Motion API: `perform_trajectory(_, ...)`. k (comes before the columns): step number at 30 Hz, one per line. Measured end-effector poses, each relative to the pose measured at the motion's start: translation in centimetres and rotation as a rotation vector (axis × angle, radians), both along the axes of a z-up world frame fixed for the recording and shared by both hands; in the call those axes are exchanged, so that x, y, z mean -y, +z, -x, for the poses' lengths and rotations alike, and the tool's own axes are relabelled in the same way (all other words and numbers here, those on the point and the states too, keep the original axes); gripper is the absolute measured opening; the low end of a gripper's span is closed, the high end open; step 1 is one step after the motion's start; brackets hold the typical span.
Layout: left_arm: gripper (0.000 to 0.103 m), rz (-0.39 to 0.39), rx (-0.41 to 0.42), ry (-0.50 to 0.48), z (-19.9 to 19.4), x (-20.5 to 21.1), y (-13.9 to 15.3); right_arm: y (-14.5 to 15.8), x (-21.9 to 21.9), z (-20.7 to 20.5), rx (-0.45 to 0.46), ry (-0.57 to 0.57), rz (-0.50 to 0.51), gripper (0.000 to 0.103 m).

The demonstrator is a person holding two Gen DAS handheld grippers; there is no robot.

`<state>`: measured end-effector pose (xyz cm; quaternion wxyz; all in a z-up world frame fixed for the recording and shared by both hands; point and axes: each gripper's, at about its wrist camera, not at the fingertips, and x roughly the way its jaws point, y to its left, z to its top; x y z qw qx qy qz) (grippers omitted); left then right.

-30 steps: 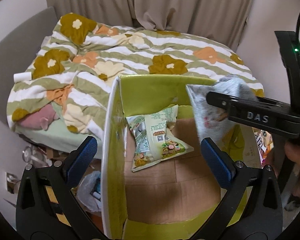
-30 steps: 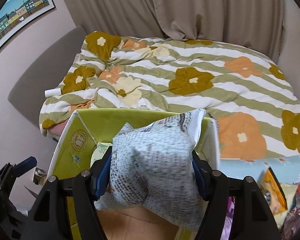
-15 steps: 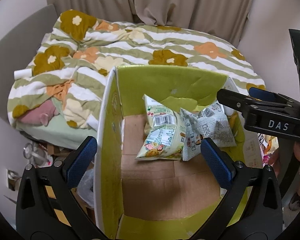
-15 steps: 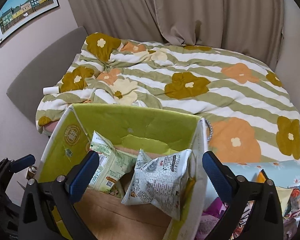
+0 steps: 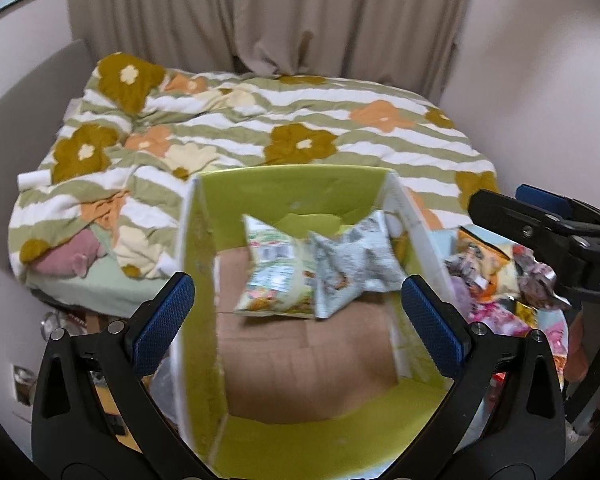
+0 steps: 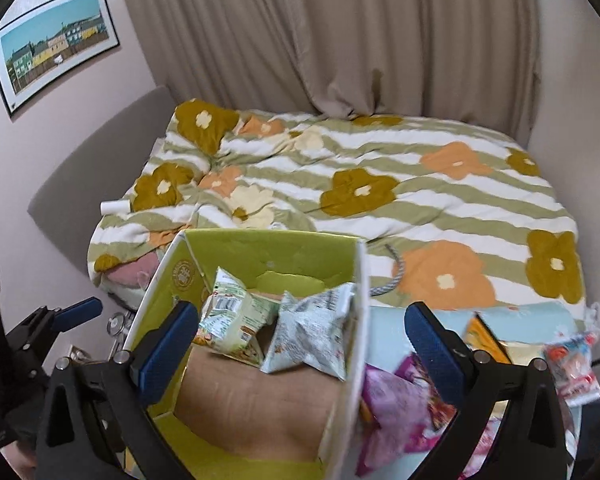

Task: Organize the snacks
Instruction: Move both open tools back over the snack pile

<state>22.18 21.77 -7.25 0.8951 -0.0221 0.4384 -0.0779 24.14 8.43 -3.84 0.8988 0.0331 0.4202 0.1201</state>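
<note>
Grey packet [image 6: 312, 336] now released, boxed.

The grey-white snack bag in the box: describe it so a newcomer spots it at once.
Find the green cardboard box standing in front of the flowered bed. Two snack bags lean against its far wall. The one wanted is the grey-white crinkled bag on the right, by the box's white side wall; its neighbour, the pale green bag, has a barcode on top.

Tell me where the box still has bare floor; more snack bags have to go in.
The box floor is bare across its near half, between the two bags and the near wall. The green bag and grey bag crowd the far wall. The snack pile right of the box is cluttered.
</note>
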Motion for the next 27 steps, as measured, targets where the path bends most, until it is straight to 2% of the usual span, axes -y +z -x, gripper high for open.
perform_trajectory(7, 0.103, 0.024, 0.014, -0.109, 2.5, 5.5, 1.4, 1.5, 5.8, 4.9, 0.013, -0.094, -0.011, 0.103)
perform_trajectory(12, 0.103, 0.030, 0.024, -0.168, 5.3, 10.6, 1.9, 1.9, 10.8, 8.8, 0.020, -0.170, 0.030, 0.103)
perform_trajectory(18, 0.103, 0.063, -0.047, -0.179, 8.5, 16.9, 0.0, 0.9, 17.6, 13.6, -0.006, -0.232, 0.006, 0.103)
perform_trajectory(27, 0.103, 0.074, -0.136, -0.126, 12.6, 23.5, -4.9, -4.1, 24.2, 19.2, -0.099, -0.273, -0.003, 0.103)
